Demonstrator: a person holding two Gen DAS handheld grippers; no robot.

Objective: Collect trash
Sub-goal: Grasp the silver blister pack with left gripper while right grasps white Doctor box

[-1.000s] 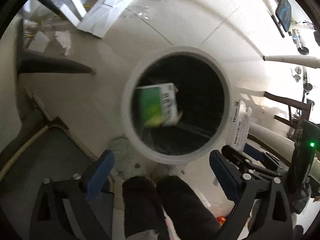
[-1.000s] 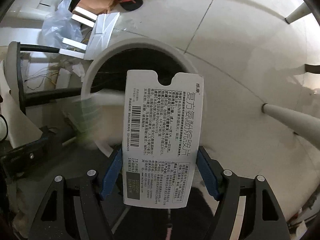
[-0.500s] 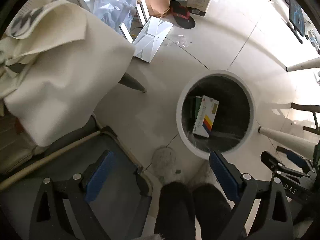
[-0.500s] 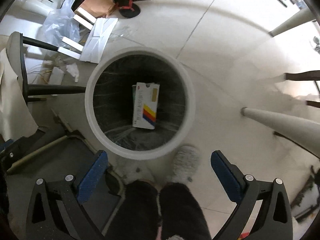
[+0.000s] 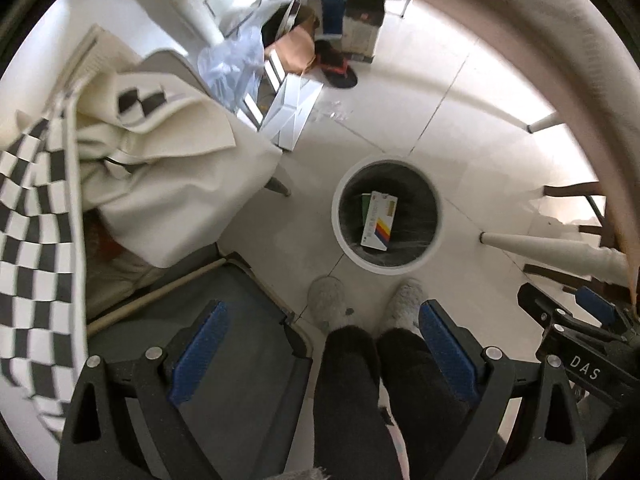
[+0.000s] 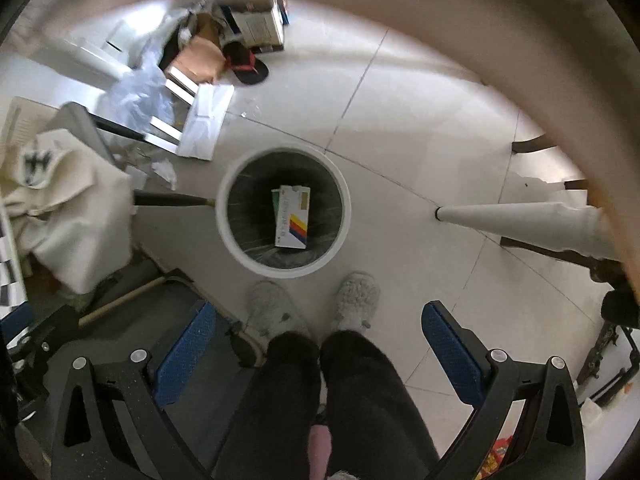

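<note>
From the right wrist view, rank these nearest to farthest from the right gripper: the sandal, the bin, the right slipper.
From the right gripper:
1. Right slipper, just ahead on the floor.
2. Bin, beyond the slippers, centre, holding a box.
3. Sandal, far back, upper left, by the clutter.

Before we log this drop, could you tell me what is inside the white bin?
Inside the white bin lies a striped white box on a green box, mostly covered; anything beneath them is hidden.
</note>
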